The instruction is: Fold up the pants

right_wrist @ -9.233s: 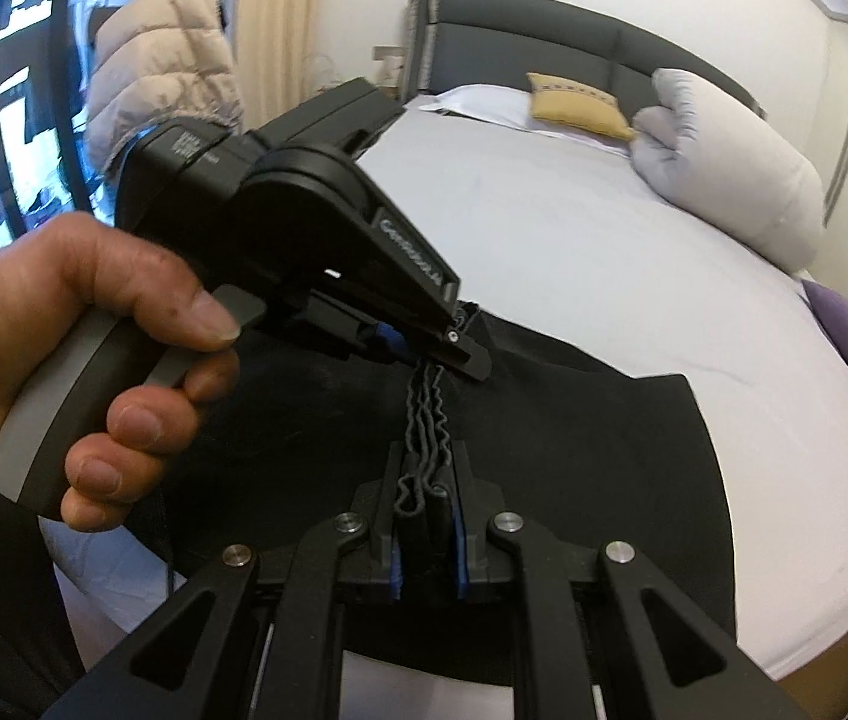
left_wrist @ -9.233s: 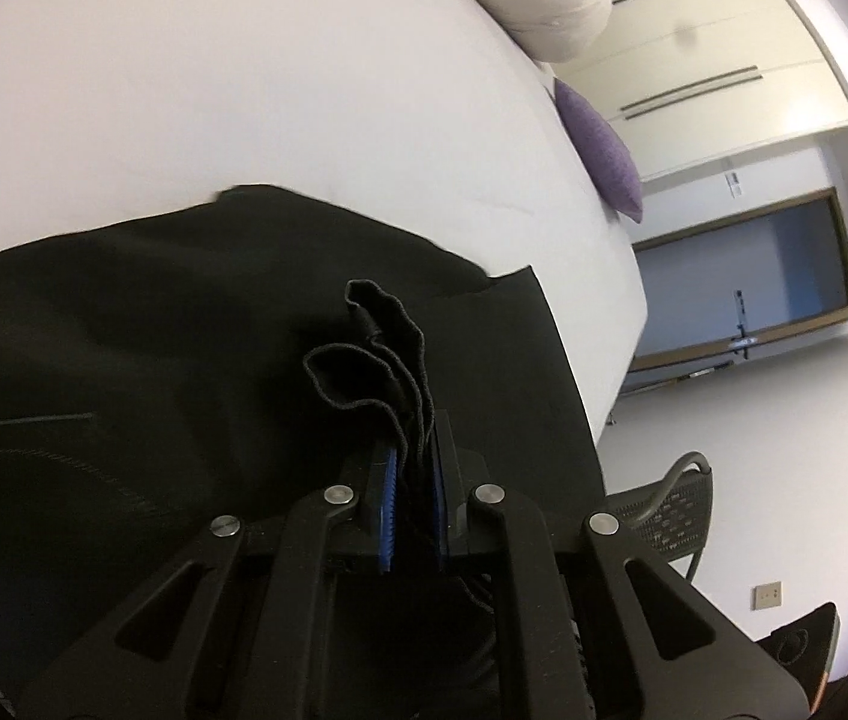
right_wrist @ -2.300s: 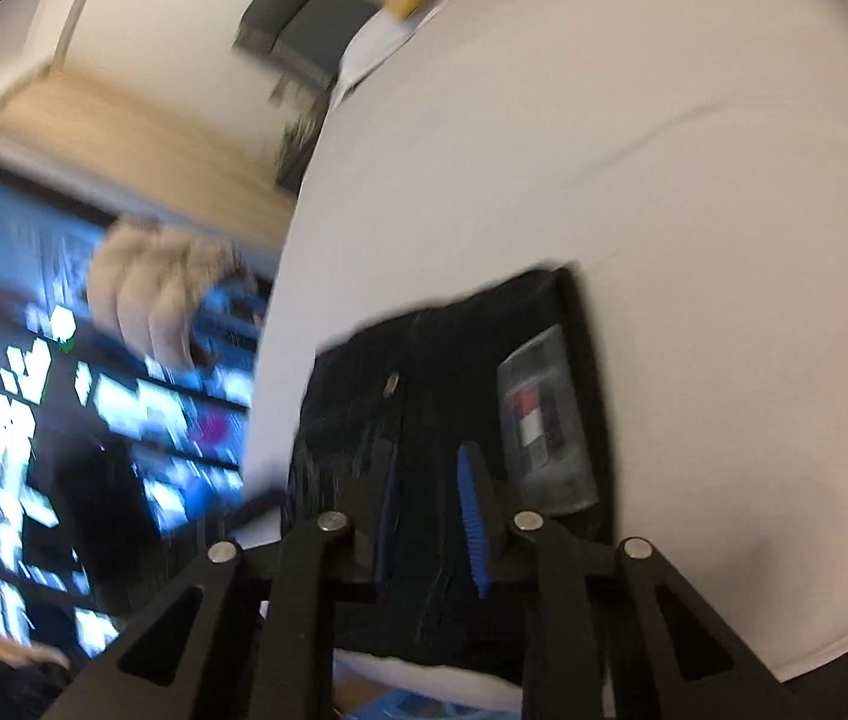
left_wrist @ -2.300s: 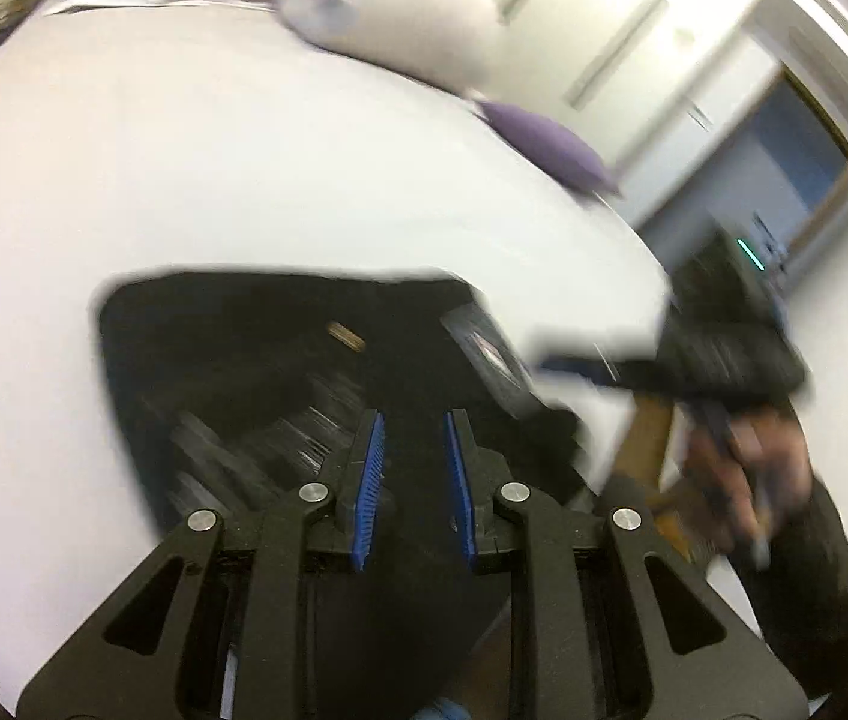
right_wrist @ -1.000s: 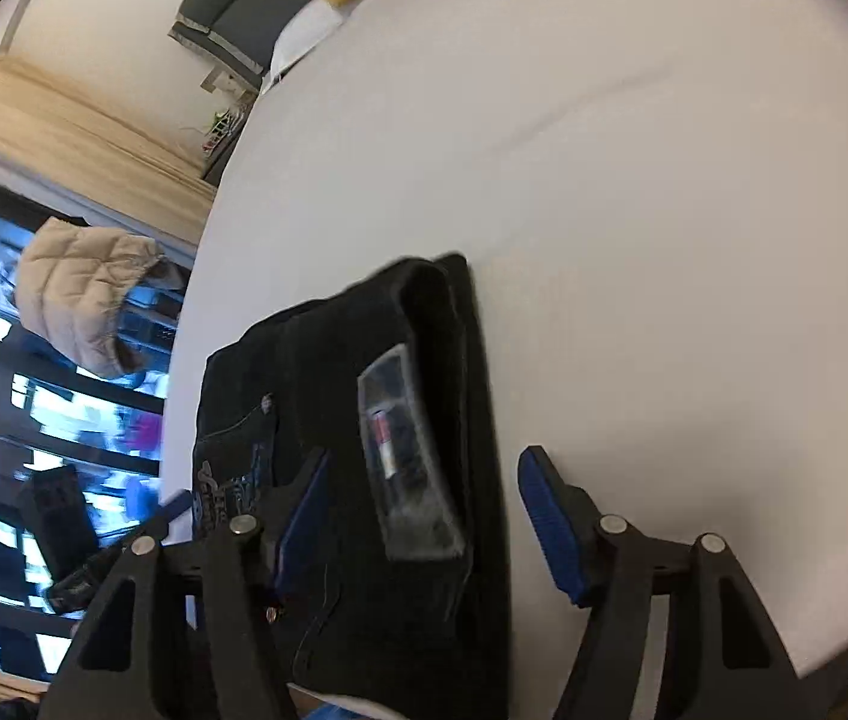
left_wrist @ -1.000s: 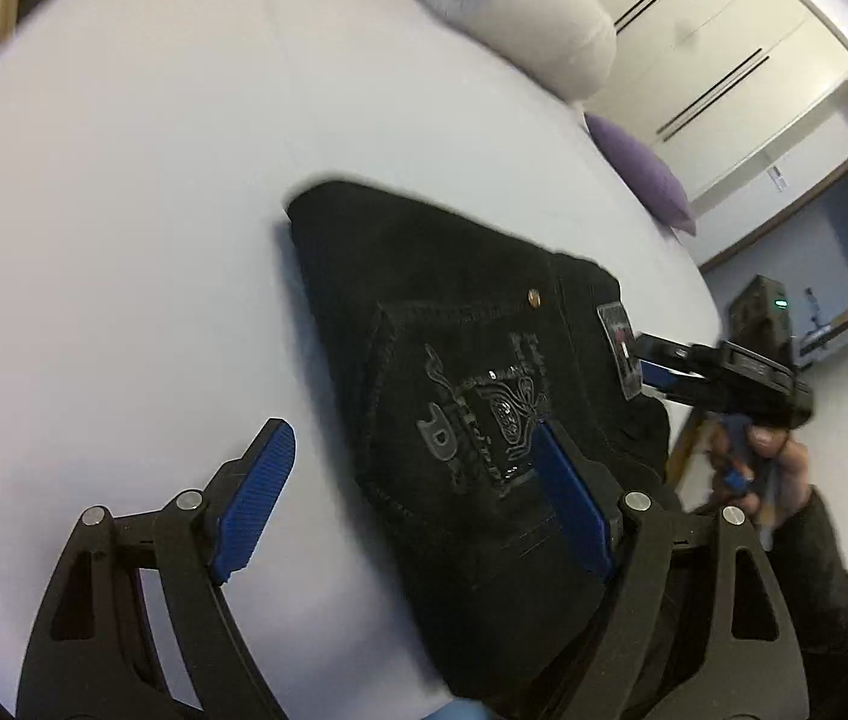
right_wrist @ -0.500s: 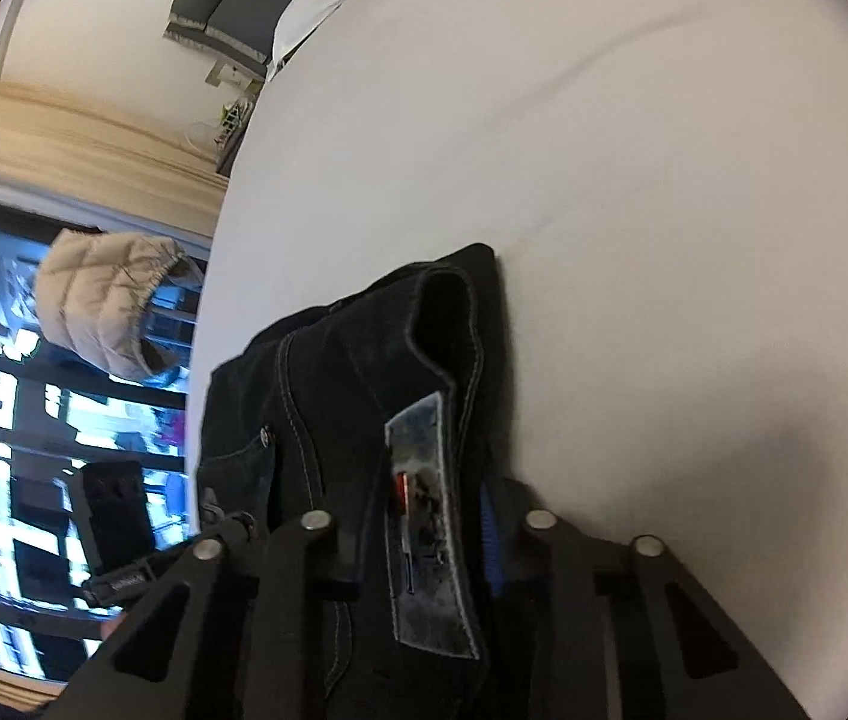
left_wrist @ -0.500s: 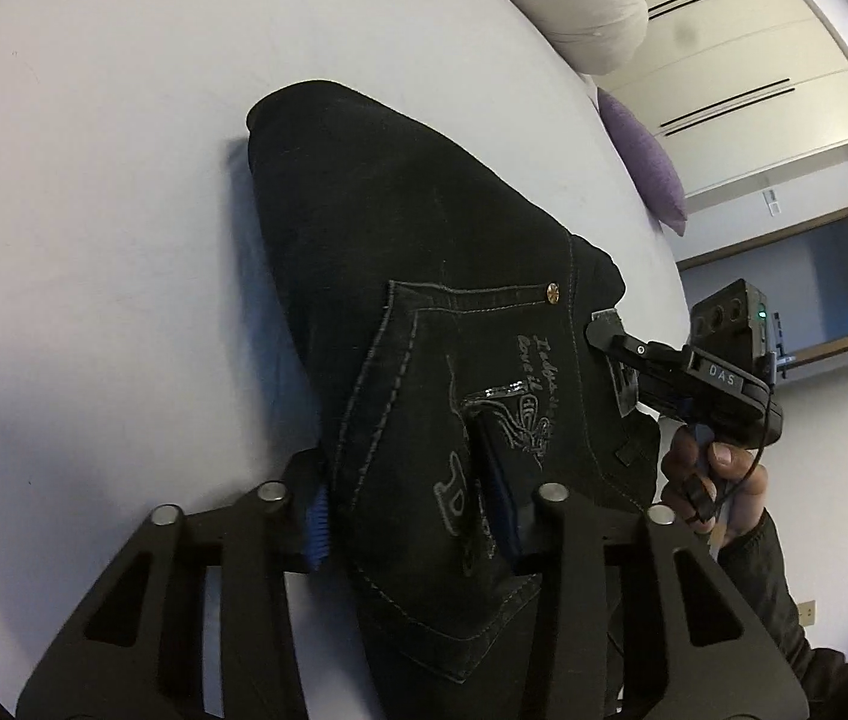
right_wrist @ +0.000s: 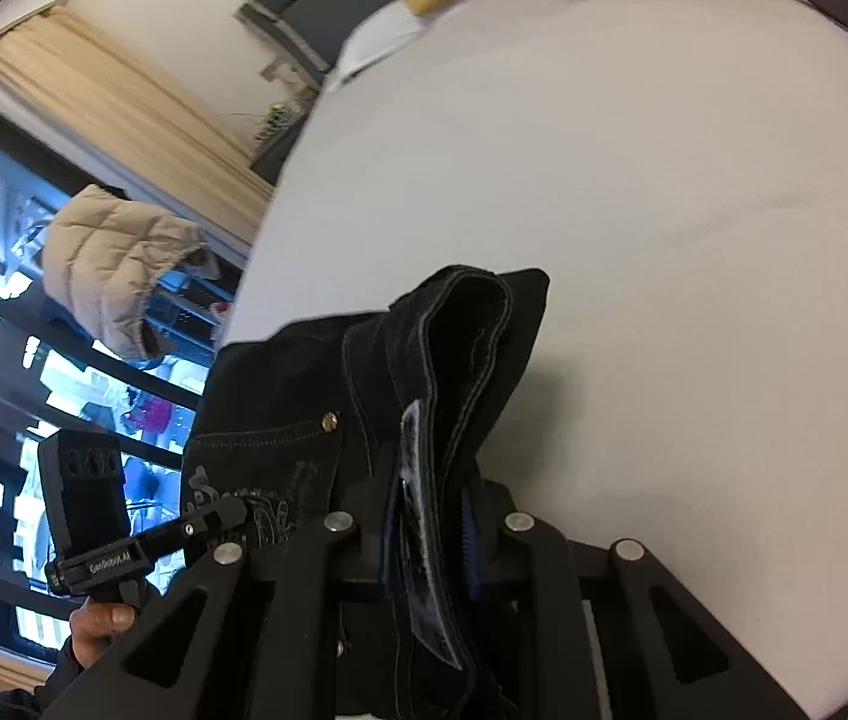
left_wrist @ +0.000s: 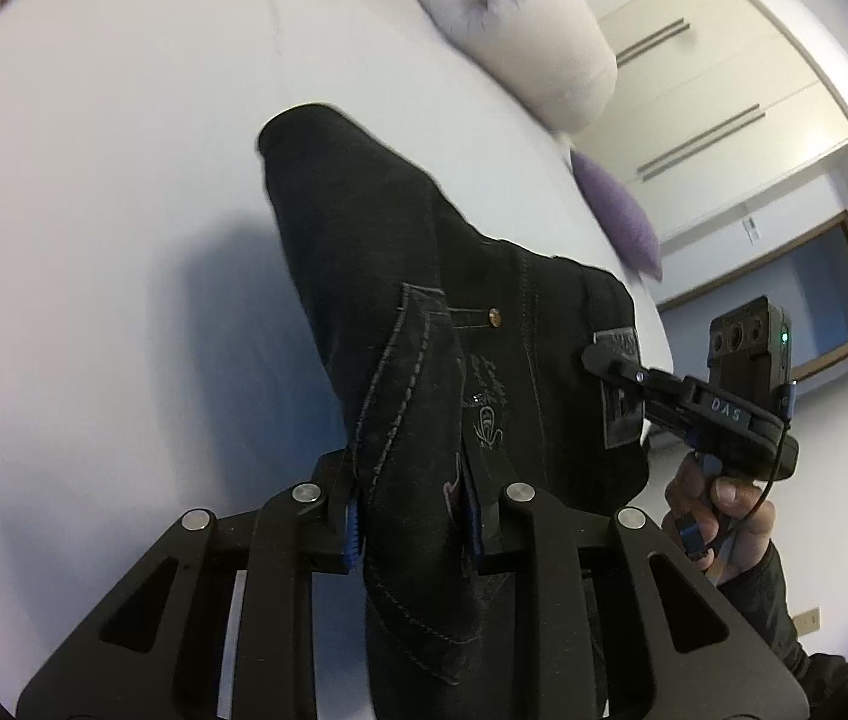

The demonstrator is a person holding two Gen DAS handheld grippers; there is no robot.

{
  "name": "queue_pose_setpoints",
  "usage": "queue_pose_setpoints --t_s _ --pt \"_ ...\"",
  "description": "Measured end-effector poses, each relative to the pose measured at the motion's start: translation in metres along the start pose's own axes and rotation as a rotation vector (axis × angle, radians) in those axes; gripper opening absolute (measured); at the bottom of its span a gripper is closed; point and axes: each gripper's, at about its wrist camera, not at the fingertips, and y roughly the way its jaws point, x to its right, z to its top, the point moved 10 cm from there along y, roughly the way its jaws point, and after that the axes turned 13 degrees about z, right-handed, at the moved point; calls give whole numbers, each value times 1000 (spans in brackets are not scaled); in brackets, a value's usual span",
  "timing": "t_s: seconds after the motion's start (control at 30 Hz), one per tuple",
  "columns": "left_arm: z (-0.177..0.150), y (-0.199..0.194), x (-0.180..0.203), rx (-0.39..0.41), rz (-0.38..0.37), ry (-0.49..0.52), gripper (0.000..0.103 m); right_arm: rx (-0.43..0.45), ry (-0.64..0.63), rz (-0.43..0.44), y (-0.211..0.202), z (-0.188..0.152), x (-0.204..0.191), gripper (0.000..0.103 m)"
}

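The left gripper [left_wrist: 408, 516] was closing on the folded black pants [left_wrist: 424, 312], denim bunched between its pads. To its right, the right gripper [right_wrist: 427, 531] was closing on the waistband edge.

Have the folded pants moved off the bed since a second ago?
Yes. The pants near end has risen off the white bed, pinched in the closing left gripper and right gripper; a shadow now shows beneath.

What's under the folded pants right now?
The white bed sheet lies below the black pants, with their shadow on it. Both claws, left and right, are closing on the near edge; beneath that bundle is hidden.
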Motion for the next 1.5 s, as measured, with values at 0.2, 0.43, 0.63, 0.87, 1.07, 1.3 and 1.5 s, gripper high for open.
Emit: queue_pose_setpoints --t_s 0.2,0.43,0.63,0.87,1.07,1.3,1.5 --pt "76 -26 -50 70 123 44 22 -21 -37 51 70 61 -37 19" --pt "145 -10 -118 59 216 20 22 -50 25 51 164 104 -30 19" --pt "137 33 -169 -11 273 -19 30 -61 154 -12 208 97 19 33" --pt "133 10 -187 59 355 -47 49 38 140 -7 181 86 12 57" --pt "122 -105 -111 428 518 98 90 210 -116 -152 106 85 -41 68" --pt "61 -275 -14 924 822 235 103 587 -372 -257 -21 67 -143 103" --pt "-5 -371 50 1131 915 268 103 809 -489 -270 -107 53 -220 103"
